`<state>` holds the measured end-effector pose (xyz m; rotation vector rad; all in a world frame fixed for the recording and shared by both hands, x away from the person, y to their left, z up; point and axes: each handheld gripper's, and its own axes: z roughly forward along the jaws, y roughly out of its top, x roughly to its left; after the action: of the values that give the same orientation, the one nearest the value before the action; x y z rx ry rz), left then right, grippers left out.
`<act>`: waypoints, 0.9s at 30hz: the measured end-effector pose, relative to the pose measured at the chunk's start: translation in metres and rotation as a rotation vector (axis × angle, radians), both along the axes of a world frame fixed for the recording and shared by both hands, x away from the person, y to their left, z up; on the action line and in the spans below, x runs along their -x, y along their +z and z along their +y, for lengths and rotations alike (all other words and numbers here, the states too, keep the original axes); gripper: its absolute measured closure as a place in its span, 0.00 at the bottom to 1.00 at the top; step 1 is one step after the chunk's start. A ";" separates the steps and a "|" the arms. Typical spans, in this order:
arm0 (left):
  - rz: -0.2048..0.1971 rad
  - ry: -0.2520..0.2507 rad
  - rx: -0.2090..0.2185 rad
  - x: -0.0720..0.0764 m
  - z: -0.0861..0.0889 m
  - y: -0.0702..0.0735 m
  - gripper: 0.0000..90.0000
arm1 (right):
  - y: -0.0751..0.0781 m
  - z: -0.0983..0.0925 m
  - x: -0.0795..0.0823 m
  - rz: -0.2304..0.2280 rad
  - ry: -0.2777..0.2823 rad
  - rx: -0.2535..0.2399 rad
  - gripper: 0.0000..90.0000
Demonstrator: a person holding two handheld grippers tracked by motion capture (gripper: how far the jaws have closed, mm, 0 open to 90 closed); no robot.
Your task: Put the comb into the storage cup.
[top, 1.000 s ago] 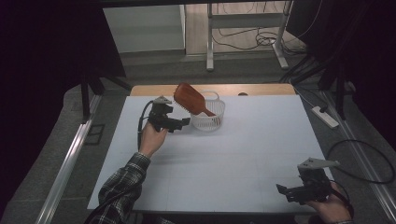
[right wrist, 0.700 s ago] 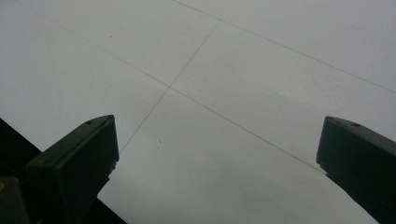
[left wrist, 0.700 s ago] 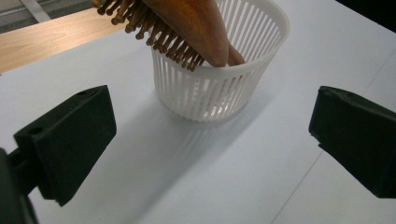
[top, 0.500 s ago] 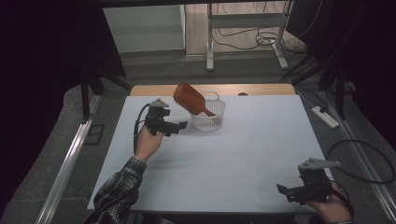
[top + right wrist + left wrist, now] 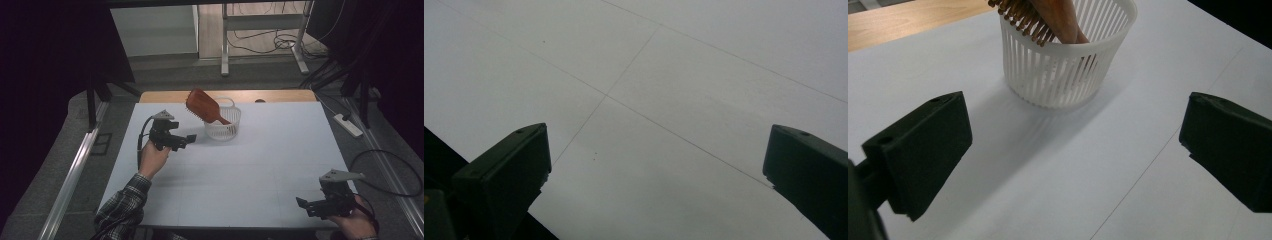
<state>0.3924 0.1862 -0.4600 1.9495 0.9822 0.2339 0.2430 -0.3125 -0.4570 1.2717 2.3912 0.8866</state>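
Hairbrush [image 5: 202, 106] stands handle-down in the white basket [image 5: 223, 125], leaning out over its rim, just ahead of the left tool [image 5: 186, 141], whose jaws gape empty. Right tool [image 5: 306, 205], well apart, hangs spread over bare tabletop [image 5: 260, 165].

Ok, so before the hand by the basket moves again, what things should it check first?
1. Left gripper open with nothing between the jaws: ok.
2. Hairbrush in the white basket, handle down, head leaning out over the rim: ok.
3. Basket standing upright on the table: ok.
4. Bare table between the left gripper and the basket in the left gripper view: ok.
5. Right gripper open, apart from the basket at the near table edge: ok.
6. Whether the leaning brush would tip the basket: cannot tell.
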 end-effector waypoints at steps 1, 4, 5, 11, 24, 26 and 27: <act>0.000 0.000 0.000 0.000 0.000 0.000 0.01 | 0.000 0.000 0.000 0.000 0.000 0.000 0.00; -0.003 0.003 0.000 0.004 0.002 0.000 0.00 | 0.000 0.000 0.000 -0.002 0.002 -0.001 0.00; -0.003 0.002 -0.005 0.006 0.003 0.000 0.00 | 0.000 0.000 0.000 -0.003 0.001 -0.001 0.00; -0.013 0.000 -0.008 0.012 0.006 0.001 0.00 | 0.000 0.000 0.000 -0.004 0.001 -0.002 0.00; 0.013 -0.004 -0.010 0.028 0.013 -0.001 0.00 | 0.001 -0.002 0.000 -0.010 -0.023 -0.014 0.00; 0.011 -0.003 -0.012 0.029 0.014 0.000 0.00 | 0.001 -0.002 0.001 -0.018 -0.017 -0.012 0.00; 0.010 -0.003 -0.011 0.030 0.014 0.000 0.00 | 0.001 -0.001 0.002 -0.021 -0.015 -0.010 0.00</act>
<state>0.3624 0.2002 -0.4600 1.9642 0.9866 0.2282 0.2414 -0.3136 -0.4556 1.2766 2.3609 0.9036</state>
